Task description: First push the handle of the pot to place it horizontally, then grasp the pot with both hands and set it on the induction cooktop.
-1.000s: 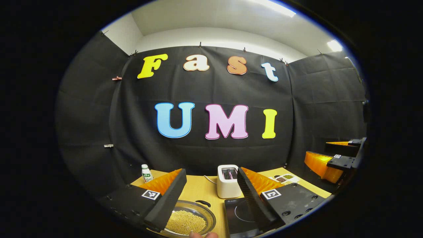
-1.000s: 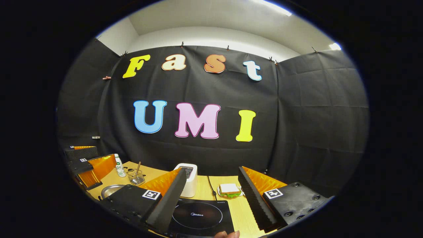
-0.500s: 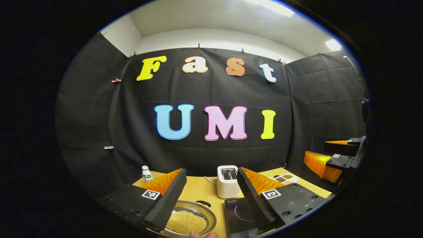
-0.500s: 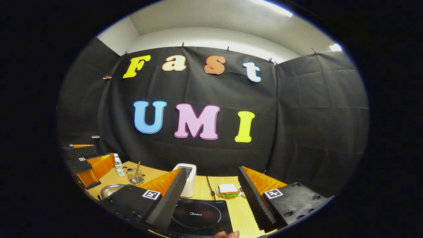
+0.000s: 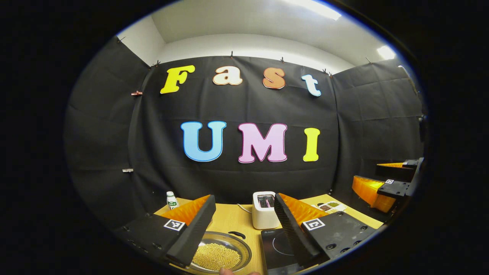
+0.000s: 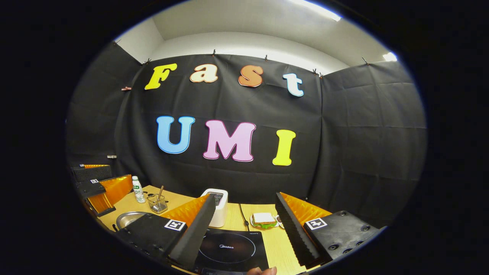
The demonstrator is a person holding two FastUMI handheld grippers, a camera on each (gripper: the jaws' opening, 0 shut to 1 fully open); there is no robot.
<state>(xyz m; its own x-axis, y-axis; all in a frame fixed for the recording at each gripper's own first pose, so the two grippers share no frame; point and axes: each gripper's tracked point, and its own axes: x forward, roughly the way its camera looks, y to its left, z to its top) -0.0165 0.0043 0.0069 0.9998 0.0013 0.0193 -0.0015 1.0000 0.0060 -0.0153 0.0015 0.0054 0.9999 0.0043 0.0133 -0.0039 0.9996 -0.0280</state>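
Seemingly "Midea" on induction cooktop

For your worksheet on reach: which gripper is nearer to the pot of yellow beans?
Left. The left gripper hangs open just above the pot; the right gripper is off to the pot's right, open over the induction cooktop.

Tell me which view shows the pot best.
The left gripper view: the pot lies between the left gripper's open fingers, its yellow grains and dark handle visible. The right gripper view catches just a sliver of its rim at the left, behind that gripper's finger.
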